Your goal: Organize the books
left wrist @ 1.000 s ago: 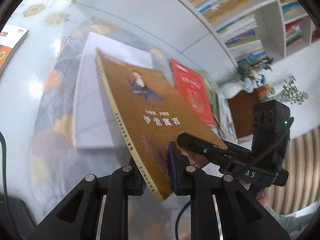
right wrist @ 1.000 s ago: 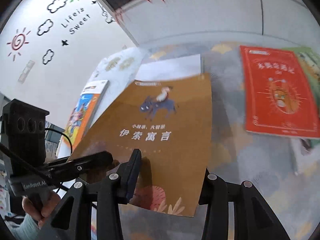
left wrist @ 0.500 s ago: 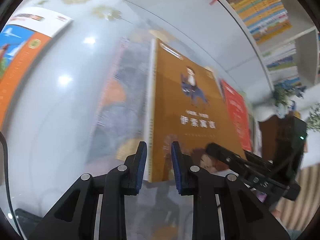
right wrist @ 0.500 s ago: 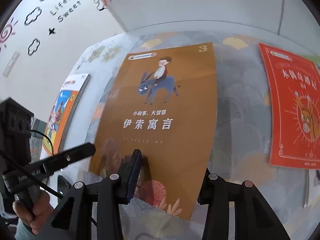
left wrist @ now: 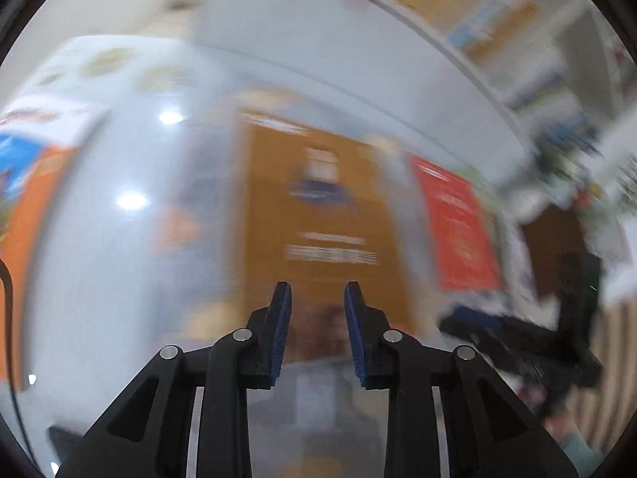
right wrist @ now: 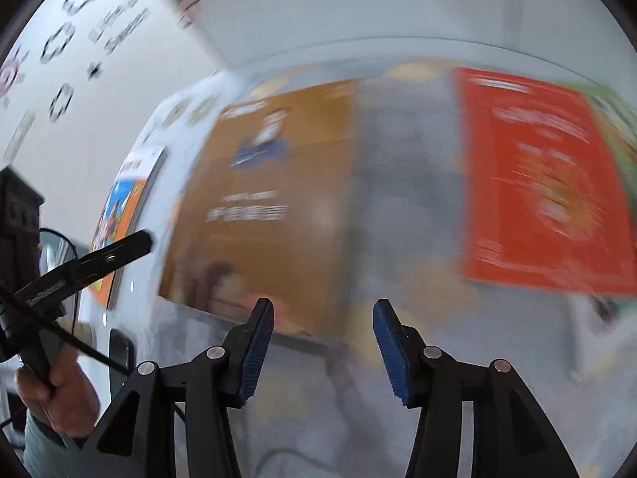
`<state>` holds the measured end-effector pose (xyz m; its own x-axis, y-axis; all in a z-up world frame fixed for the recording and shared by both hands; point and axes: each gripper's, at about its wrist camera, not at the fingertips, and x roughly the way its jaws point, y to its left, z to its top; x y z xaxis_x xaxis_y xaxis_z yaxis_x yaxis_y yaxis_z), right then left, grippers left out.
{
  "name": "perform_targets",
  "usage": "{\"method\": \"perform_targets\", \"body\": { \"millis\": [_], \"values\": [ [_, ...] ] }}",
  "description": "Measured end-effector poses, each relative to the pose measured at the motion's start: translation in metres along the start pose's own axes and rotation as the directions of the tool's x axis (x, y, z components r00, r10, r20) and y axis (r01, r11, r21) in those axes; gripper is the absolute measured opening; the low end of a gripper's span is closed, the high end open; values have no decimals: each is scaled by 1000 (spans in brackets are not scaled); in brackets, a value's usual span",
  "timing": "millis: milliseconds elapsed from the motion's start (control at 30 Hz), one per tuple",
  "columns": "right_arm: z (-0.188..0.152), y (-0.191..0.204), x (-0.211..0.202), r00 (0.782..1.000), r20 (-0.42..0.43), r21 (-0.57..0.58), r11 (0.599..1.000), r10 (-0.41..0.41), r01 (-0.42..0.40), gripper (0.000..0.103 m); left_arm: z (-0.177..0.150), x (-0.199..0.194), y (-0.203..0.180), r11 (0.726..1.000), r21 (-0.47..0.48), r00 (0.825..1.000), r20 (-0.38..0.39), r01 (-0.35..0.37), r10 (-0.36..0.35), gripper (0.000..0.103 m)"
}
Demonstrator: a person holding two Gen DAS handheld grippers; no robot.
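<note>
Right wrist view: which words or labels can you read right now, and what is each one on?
"Sweet": wall lettering, barely legible; the line above it is smeared.
Brown book: white title lines, too blurred to read.
Red book: cover print is motion-blurred and unreadable.
Orange and blue book: red heading at its top, too small and blurred to read.

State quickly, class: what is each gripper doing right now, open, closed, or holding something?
Left gripper: open, jaws just opening, nothing between them; brown book lies beyond.
Right gripper: open, jaws just opening, holding nothing.
</note>
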<state>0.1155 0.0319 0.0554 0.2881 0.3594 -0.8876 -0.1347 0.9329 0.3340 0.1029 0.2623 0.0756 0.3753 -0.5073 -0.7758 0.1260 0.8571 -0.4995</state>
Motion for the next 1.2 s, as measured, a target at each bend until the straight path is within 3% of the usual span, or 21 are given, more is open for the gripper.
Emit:
{"method": "perform_targets", "body": {
  "millis": [100,200,333,433,600,733,800,900,1000,1067,1133,1200],
  "values": [
    [0,-58,-34,993,82,103,991,-90,82,58,9,34,-43,991,36,988,-80,132,-129,33],
    [8,-120,-53,979,109,234,961,-175,146,58,22,81,-75,985,21,973,-157,174,-168,34],
    [16,-172,-62,970,130,332,931,-205,152,58,39,137,-104,995,31,974,-208,97,-88,33],
    [24,-178,-63,969,150,315,938,-198,143,53,42,159,-112,996,7,968,-239,86,-82,33],
    [54,-170,-62,950,201,251,950,-237,184,53,41,164,-125,997,51,971,-236,53,-39,33],
    [78,-183,-49,948,177,259,942,-263,213,53,39,172,-122,999,30,968,-249,32,-24,34],
    [84,-188,-37,948,145,261,935,-284,240,53,40,176,-121,999,8,969,-243,52,-49,44],
    [86,-188,-20,969,93,235,951,-229,202,58,44,179,-118,987,-66,948,-277,147,-160,63],
    [77,-171,-21,976,70,168,967,-206,192,60,38,170,-116,985,-82,943,-288,152,-169,63],
    [62,-164,-25,986,57,171,975,-156,144,60,22,159,-116,972,-119,923,-308,204,-232,63],
    [41,-156,-31,994,41,188,978,-103,94,59,-8,141,-122,960,-111,903,-328,256,-279,63],
    [11,-141,-39,998,35,170,984,-53,46,59,-47,122,-130,966,-44,900,-354,254,-253,57]
  ]
}}
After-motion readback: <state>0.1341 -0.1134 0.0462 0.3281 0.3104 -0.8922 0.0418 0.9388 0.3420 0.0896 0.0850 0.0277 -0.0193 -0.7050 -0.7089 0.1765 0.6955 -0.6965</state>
